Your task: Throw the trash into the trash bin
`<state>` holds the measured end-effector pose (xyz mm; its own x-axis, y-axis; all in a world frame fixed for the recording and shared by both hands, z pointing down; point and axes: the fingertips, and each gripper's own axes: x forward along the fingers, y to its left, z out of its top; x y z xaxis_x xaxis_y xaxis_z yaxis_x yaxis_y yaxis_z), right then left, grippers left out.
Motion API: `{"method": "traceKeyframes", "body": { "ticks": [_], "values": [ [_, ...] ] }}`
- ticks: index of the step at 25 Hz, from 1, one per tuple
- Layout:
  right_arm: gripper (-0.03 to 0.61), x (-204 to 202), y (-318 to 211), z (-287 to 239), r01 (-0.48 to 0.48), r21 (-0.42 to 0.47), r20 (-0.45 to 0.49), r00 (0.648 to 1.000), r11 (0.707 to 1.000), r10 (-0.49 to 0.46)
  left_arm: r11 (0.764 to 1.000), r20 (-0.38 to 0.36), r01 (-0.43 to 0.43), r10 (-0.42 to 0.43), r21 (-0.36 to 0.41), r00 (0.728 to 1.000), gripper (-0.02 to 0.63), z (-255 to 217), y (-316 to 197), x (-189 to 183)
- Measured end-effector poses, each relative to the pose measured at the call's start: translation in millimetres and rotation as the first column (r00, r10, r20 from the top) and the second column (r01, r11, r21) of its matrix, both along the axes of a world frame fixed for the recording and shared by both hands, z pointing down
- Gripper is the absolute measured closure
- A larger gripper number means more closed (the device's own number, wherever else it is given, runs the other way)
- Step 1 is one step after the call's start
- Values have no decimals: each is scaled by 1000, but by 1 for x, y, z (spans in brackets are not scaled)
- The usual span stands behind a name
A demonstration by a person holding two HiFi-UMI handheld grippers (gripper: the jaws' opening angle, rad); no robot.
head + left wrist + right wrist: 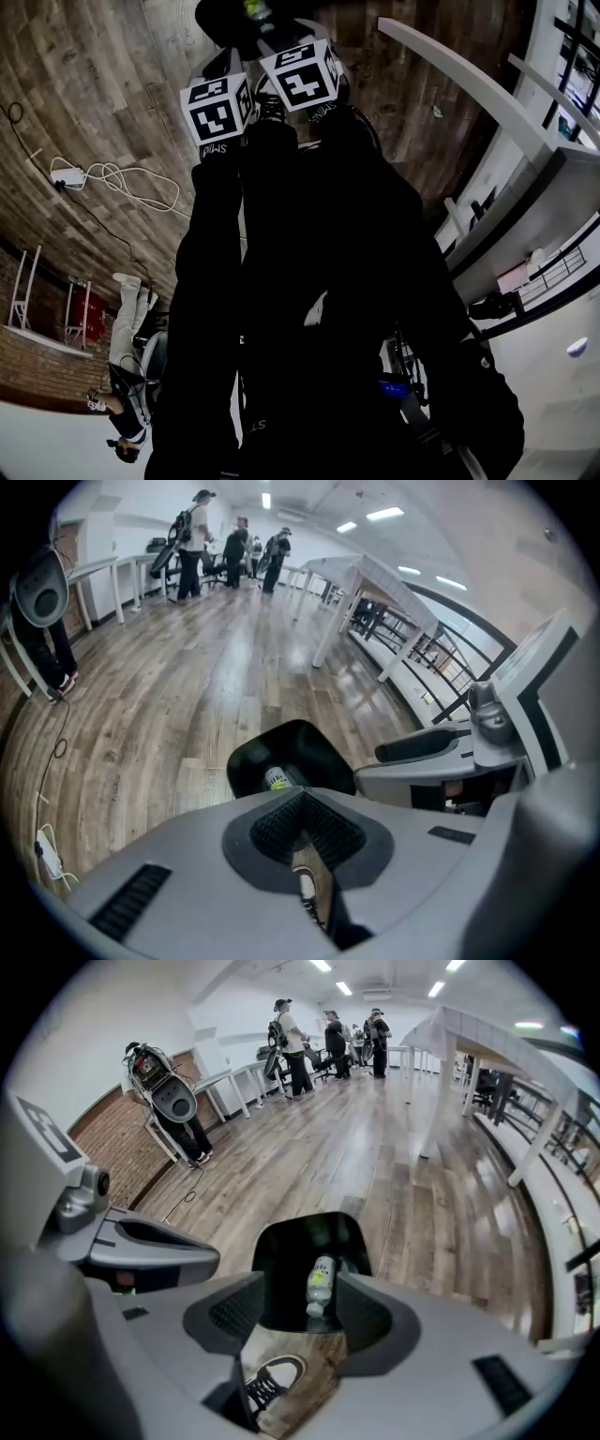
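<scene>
Bottle [321,1288] lies in the trash bin [281,1249] — right tongs [298,1296] released, left tongs [302,803] clenched empty.

The trash bin [281,1260] is black; the bottle [322,1283] in it, clear with a yellow-green label; the floor [375,1147], brown wood planks; the marker cubes [217,111] at upper centre, black-and-white squares; the right gripper [298,1309], grey.

glossy wooden floor [394,1176], clear plastic bottle [321,1286].
</scene>
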<state>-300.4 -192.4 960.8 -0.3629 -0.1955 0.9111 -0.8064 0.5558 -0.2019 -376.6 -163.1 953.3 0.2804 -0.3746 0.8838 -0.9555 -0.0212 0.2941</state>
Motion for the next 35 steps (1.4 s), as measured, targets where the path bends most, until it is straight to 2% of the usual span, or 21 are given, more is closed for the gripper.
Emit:
{"method": "traceKeyframes", "body": {
  "ticks": [5,8,10,15,20,26,31,35],
  "values": [
    [369,4,0,-31,9,34,10,1000,999,-10,1000,4,8,-8,11,1000,614,-19,-2,4],
    [425,10,-6,-56,-9,64,16,1000,998,9,1000,6,6,-6,21,1000,614,-37,-6,9],
    [481,18,-9,-76,-36,81,19,999,996,35,999,10,4,-5,34,1000,614,-52,-7,13],
    [543,29,-5,-135,-61,106,44,997,992,57,998,13,11,-12,68,1000,614,-102,-6,20],
    [561,33,-2,-193,-87,138,84,994,987,76,993,3,-9,9,115,1000,614,-159,-10,34],
    [563,44,-5,-265,-157,205,121,984,966,134,981,2,-56,57,185,998,614,-231,-14,51],
    [563,66,-12,-337,-225,284,152,970,932,188,963,5,-89,91,256,996,614,-299,-20,68],
    [563,86,-11,-405,-289,365,195,953,885,231,935,21,-112,111,336,994,614,-363,-23,82]
  ]
}}
